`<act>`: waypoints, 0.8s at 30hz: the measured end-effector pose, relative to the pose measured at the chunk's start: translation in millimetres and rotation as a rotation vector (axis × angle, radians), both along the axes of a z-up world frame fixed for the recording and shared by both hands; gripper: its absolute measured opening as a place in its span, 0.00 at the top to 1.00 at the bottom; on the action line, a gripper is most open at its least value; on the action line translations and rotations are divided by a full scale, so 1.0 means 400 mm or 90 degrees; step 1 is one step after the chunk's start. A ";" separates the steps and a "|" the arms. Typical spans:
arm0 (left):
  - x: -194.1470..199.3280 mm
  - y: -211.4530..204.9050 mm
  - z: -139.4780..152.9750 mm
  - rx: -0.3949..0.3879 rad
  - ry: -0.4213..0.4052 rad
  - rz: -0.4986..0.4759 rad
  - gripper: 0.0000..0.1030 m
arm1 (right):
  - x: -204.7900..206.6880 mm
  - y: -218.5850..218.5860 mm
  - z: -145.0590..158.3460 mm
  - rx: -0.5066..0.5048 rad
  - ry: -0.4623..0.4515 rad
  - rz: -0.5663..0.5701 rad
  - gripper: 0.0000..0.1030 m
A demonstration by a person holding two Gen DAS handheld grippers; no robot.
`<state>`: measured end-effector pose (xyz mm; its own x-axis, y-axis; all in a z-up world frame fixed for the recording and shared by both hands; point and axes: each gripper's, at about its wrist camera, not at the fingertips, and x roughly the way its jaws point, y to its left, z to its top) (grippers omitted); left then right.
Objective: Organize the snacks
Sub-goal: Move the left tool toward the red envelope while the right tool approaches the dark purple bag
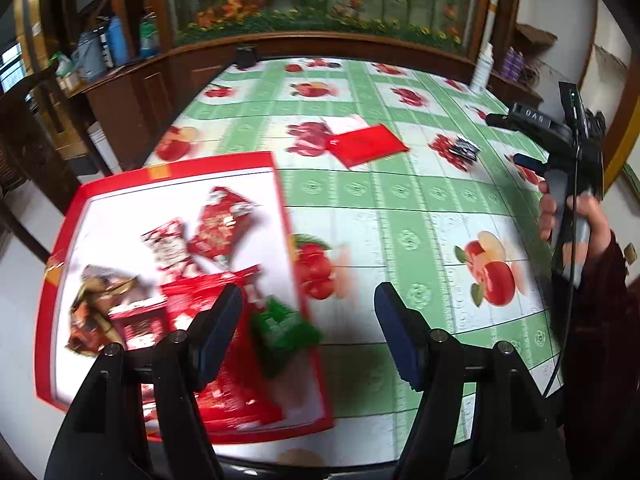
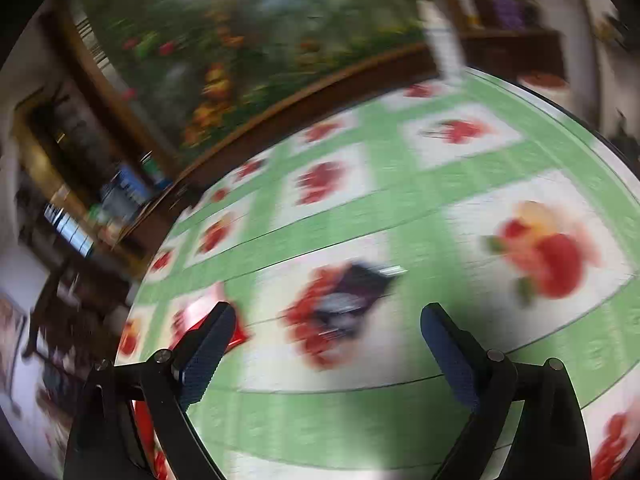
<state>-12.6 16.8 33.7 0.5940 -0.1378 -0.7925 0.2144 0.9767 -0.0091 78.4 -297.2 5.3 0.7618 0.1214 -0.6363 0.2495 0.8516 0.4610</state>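
Left gripper (image 1: pixel 308 308) jaws are seen parted and empty above the red-rimmed box (image 1: pixel 60 236), where snack packets (image 1: pixel 192 248) are piled just left of the fingers. Right gripper (image 2: pixel 326 328) is spread wide, nothing held; a dark snack packet (image 2: pixel 352 296) is seen on the fruit-print tablecloth (image 2: pixel 400 208) just ahead between its fingers, blurred.

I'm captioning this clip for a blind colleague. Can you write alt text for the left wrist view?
A red-rimmed white tray holding red, brown and green snack packets sits at the left of a green fruit-print tablecloth. The left gripper hangs over its edge, jaws open and empty. A red packet and a dark packet lie beyond.
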 end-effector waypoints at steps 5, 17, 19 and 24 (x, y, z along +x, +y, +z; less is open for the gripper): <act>0.056 -0.082 0.027 0.048 -0.015 -0.047 0.34 | 0.013 -0.114 -0.051 0.099 0.057 -0.026 0.07; 0.367 -0.191 0.062 0.181 -0.041 -0.178 0.34 | 0.107 -0.028 -0.084 0.158 0.124 0.039 0.08; 0.412 -0.201 0.046 0.189 -0.027 -0.206 0.34 | 0.126 -0.006 -0.077 0.112 0.137 0.034 0.08; 0.490 -0.233 -0.014 0.211 0.014 -0.241 0.34 | 0.148 0.082 -0.069 -0.076 0.182 0.007 0.16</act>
